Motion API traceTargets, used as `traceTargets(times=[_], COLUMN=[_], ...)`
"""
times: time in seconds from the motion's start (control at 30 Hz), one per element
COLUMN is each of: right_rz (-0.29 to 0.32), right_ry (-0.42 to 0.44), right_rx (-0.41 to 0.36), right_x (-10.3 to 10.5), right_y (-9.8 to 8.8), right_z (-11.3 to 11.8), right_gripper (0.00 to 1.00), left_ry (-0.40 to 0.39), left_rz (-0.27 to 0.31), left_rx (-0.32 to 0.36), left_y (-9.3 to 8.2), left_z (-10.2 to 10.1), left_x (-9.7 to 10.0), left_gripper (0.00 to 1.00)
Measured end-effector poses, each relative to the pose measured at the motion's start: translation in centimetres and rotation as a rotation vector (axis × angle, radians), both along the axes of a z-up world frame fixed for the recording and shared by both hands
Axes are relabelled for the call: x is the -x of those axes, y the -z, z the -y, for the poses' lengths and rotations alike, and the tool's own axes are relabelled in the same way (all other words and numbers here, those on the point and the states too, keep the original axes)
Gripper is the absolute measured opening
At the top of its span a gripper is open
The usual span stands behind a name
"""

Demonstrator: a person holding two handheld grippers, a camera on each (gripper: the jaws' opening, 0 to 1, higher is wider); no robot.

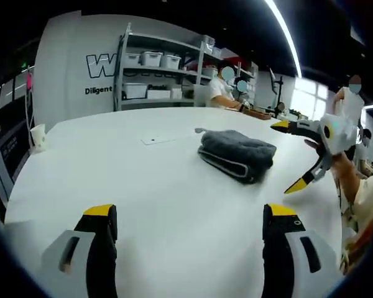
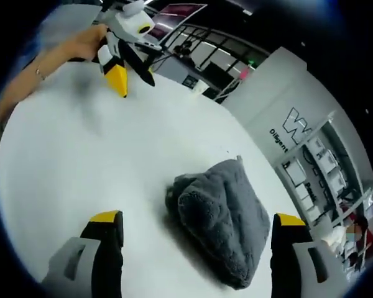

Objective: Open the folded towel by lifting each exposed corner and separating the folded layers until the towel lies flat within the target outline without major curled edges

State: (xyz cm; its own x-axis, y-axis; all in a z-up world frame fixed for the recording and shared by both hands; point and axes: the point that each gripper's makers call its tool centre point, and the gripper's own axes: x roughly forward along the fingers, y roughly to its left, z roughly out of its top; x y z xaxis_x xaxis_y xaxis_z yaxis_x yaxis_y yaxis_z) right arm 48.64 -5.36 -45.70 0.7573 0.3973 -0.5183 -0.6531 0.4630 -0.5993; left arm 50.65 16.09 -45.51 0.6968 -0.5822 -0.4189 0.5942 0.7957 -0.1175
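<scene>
Towel first, in the left gripper view: a folded dark grey terry towel [image 1: 237, 154] with a lighter band along its near fold, lying on the big white table [image 1: 143, 186], toward the far right part of the top and well in from the near edge. Well apart from the left gripper [image 1: 191, 218], whose two black jaws with yellow tips rise at the bottom, spread wide with bare tabletop between them and nothing held. Beyond the towel's right side, the right gripper [image 1: 288, 156] in a person's hand [image 1: 336, 162], white-bodied with yellow-tipped jaws gaping wide, hovering near the table's right edge, empty. Near the far left edge, a small white cup [image 1: 38, 136]. Behind the table, grey metal shelving [image 1: 158, 68] loaded with white bins, a white wall with dark lettering, and seated people at another table further right.

In the right gripper view, same towel [image 2: 227, 217] seen from close above: a thick rumpled bundle with a rounded roll on top, a small tag at its far corner. Lying partly between the right gripper's [image 2: 200, 225] own yellow-tipped jaws, nearer the right-hand one; jaws wide apart, gripping nothing; whether they touch the cloth cannot be told. At the top left, the left gripper [image 2: 135, 79] held by a bare forearm [image 2: 56, 59], above the table's far side and well apart from the towel; jaw spread hard to judge from here.
</scene>
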Motion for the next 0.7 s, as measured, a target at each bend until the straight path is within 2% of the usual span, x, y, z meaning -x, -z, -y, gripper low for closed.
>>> traceTargets(times=[0.17, 0.3, 0.53, 0.7], right_rz=[0.023, 0.077, 0.115, 0.124], right_ry=[-0.018, -0.042, -0.094, -0.099], right_rx=[0.008, 0.038, 0.031, 0.069], right_x=[0.0, -0.2, -0.5, -1.1], right_y=[0.0, -0.5, -0.9, -0.2], right_z=[-0.5, -0.9, -1.9, -1.8], right_gripper=[0.98, 0.77, 0.40, 0.23], left_ry=[0.002, 0.002, 0.003, 0.003], left_rz=[-0.002, -0.002, -0.007, -0.007], left_rx=[0.001, 0.000, -0.001, -0.001], left_y=[0.0, 0.0, 0.1, 0.1], left_z=[0.0, 0.0, 0.0, 0.0], left_x=[0.1, 0.1, 0.1, 0.2], left_gripper=[0.95, 0.95, 0.95, 0.95])
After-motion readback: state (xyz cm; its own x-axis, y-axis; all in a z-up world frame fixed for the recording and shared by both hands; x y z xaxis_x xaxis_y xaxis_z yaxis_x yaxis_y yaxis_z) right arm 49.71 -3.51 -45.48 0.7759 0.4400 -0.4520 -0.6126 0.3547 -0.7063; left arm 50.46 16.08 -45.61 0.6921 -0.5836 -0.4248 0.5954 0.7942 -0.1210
